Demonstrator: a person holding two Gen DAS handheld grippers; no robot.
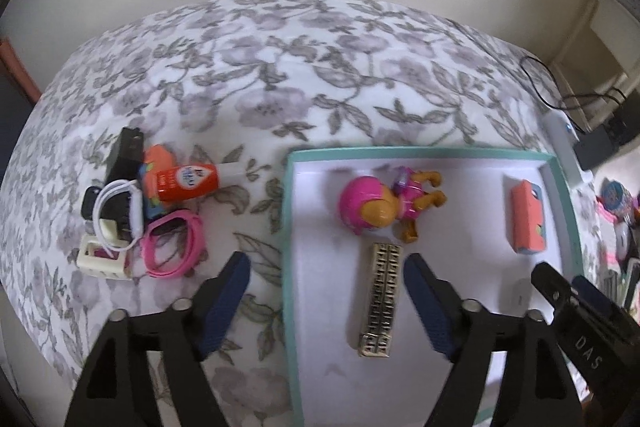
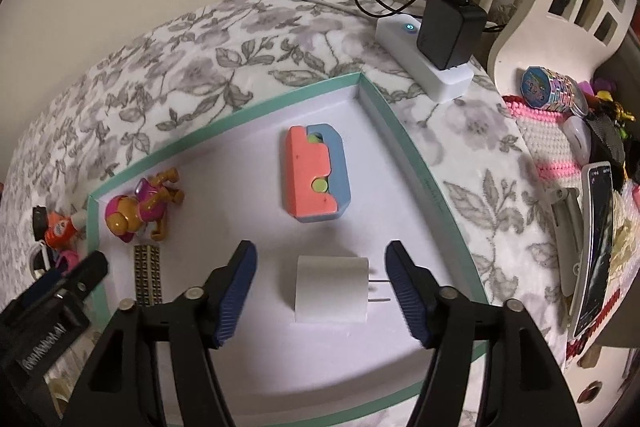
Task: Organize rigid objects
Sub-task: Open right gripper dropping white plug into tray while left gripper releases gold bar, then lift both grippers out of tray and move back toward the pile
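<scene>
— Covering everything is a flowered bedspread [image 1: 280, 59]; what sits on it?
— A teal-rimmed tray [image 2: 404, 143] holding a coral-blue case [image 2: 316, 175], toy pup [image 1: 384, 203], gold bar [image 1: 380, 303] and white charger [image 2: 331, 289].
— And the grippers?
— The right gripper [image 2: 320, 291] has its jaws spread around the charger; the left gripper [image 1: 326, 301] has its jaws wide apart, gripping nothing, over the tray's left rim, with the gold bar between them.
</scene>
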